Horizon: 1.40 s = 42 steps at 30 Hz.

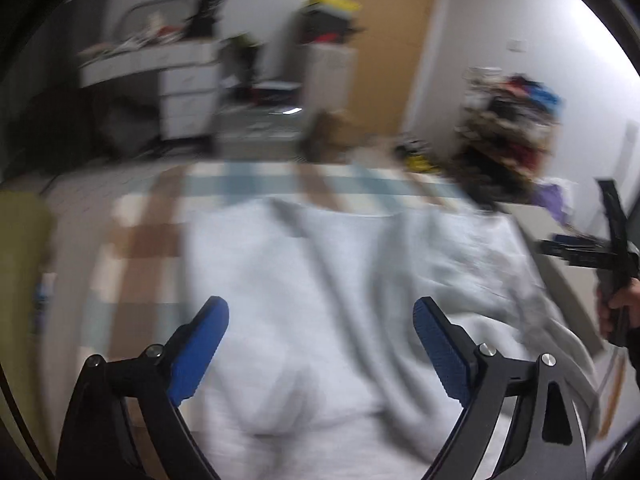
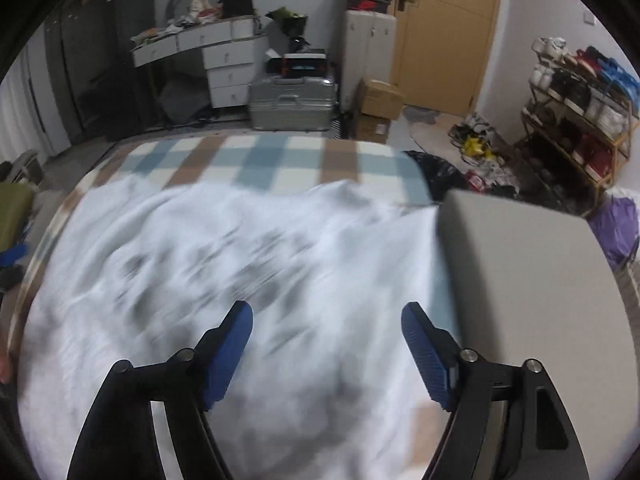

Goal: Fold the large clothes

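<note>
A large pale grey-white garment lies spread and wrinkled on a checked blanket. It also shows in the right wrist view, blurred, with dark marks on it. My left gripper is open and empty above the garment's near part. My right gripper is open and empty above the garment, close to its right edge. The right gripper also shows at the right edge of the left wrist view, held in a hand.
A grey box stands right of the garment. Beyond the bed's far edge are a silver suitcase, cardboard boxes, a white desk, a shoe rack and a door.
</note>
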Motion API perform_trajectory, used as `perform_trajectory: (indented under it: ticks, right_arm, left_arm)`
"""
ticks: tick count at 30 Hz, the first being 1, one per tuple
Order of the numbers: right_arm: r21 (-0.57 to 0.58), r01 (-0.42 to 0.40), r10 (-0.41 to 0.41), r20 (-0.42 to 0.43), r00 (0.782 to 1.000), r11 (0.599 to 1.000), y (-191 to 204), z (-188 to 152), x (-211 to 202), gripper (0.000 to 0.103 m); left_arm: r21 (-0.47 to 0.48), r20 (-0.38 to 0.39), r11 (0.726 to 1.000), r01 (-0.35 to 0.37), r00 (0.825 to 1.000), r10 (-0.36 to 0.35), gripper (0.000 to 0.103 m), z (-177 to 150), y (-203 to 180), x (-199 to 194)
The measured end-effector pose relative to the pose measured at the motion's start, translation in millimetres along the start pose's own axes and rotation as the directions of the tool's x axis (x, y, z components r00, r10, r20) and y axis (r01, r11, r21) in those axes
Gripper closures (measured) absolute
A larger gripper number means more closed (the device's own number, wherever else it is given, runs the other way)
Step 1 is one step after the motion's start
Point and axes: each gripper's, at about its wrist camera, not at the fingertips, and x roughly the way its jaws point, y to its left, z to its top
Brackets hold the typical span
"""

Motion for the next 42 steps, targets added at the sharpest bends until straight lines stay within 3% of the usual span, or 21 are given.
perform_trajectory:
  ticks: [1,3,6,9,10,11,12,13,15,16,18,21,25,30,32,33,35,37,38,40,42]
  right_arm:
    - [0.031,0.012,-0.011,-0.042,0.999,0.999,-10.2,10.5,17.2,0.026]
    - [0.041,0.009,-0.004,-0.136,0.991,0.999,-24.6,16.3,44.1,0.026]
    - [-0.028,-0.001,-0.004,-0.199,0.98,1.0,-24.1,15.1,65.4,0.028]
    - [-0.066,-0.005,-0.013,-0.269,0.963,0.998,-26.2,6.1,79.0,0.028]
    - [-0.059,-0.017,-0.001,-0.289,0.957,0.998,-26.8,3.4,86.4,0.027]
    - [-0.054,-0.036,0.018,-0.303,0.953,0.998,-25.9,1.9,90.9,0.027]
    - [-0.068,-0.044,0.021,-0.298,0.954,0.997,-23.6,2.0,92.1,0.027]
    - [-0.081,-0.051,0.026,-0.292,0.956,0.995,-23.1,1.9,92.0,0.027]
    - [-0.105,-0.091,0.058,-0.277,0.959,0.99,-18.5,4.1,91.1,0.046]
    - [-0.141,-0.089,0.051,-0.257,0.965,0.986,-13.9,5.2,88.9,0.051]
    - [-0.17,-0.084,0.043,-0.231,0.972,0.982,-7.7,8.0,88.5,0.072]
    - [-0.165,-0.08,0.048,-0.191,0.98,0.983,-5.5,17.6,90.5,0.086]
    - [-0.097,-0.116,0.099,-0.165,0.981,0.989,-8.1,39.9,110.3,0.086]
    - [-0.127,-0.046,0.033,-0.102,0.994,0.991,3.1,71.6,141.2,0.084]
    - [-0.09,-0.031,0.023,-0.094,0.995,0.995,1.6,77.9,139.6,0.08]
    - [-0.072,-0.028,0.021,-0.091,0.996,0.997,1.0,79.5,134.2,0.079]
    - [-0.063,-0.049,0.044,-0.075,0.996,0.997,4.4,82.5,112.5,0.076]
    - [-0.077,-0.094,0.094,0.003,0.996,0.993,13.2,84.7,81.0,0.07]
    - [-0.079,-0.134,0.138,0.046,0.989,0.988,20.0,86.2,64.4,0.069]
    - [-0.096,-0.221,0.23,0.096,0.968,0.971,38.7,89.9,44.6,0.06]
    - [-0.168,-0.268,0.286,0.097,0.953,0.949,73.6,99.3,39.5,0.057]
  left_arm:
    - [0.0,-0.053,0.996,-0.089,0.995,0.089,0.012,7.1,12.8,12.4]
    - [0.026,-0.155,0.991,-0.132,0.979,0.134,0.012,11.0,27.3,36.5]
    - [-0.032,-0.355,0.996,-0.086,0.932,0.069,0.012,4.8,54.3,80.7]
    - [-0.13,-0.435,0.991,-0.039,0.9,-0.021,0.016,-1.0,68.6,104.4]
    - [-0.15,-0.422,0.988,-0.032,0.906,-0.035,0.018,-0.4,69.4,104.6]
    - [-0.173,-0.429,0.985,0.011,0.899,-0.085,0.036,1.4,68.3,106.0]
    - [-0.177,-0.434,0.984,0.026,0.895,-0.102,0.04,2.9,67.1,106.5]
    - [-0.172,-0.444,0.985,0.03,0.89,-0.104,0.051,3.9,64.8,107.8]
    - [-0.105,-0.455,0.994,0.017,0.888,-0.064,0.061,5.0,54.7,109.9]
    - [-0.078,-0.454,0.997,0.007,0.89,-0.042,0.063,6.0,50.9,110.5]
    - [-0.041,-0.453,0.999,-0.021,0.891,0.0,0.067,10.9,49.1,114.9]
    - [0.023,-0.464,0.998,-0.067,0.883,0.07,0.073,22.2,48.8,127.9]
    - [0.109,-0.455,0.986,-0.129,0.875,0.165,0.073,40.5,54.0,146.3]
    - [0.161,-0.419,0.961,-0.226,0.866,0.274,0.072,60.6,63.4,163.5]
    - [0.164,-0.42,0.944,-0.286,0.846,0.329,0.073,67.4,66.8,154.3]
    - [0.147,-0.397,0.942,-0.301,0.855,0.335,0.073,73.2,68.1,138.6]
    - [0.099,-0.289,0.946,-0.308,0.901,0.323,0.073,82.0,58.2,101.8]
    - [0.102,-0.224,0.962,-0.255,0.936,0.272,0.071,79.8,35.3,71.0]
    - [0.115,-0.212,0.964,-0.239,0.942,0.259,0.066,78.5,22.0,65.7]
    - [0.186,-0.203,0.973,-0.14,0.963,0.178,0.06,67.4,-17.2,63.3]
    - [0.267,-0.207,0.959,-0.093,0.967,0.152,0.059,59.3,-52.0,81.8]
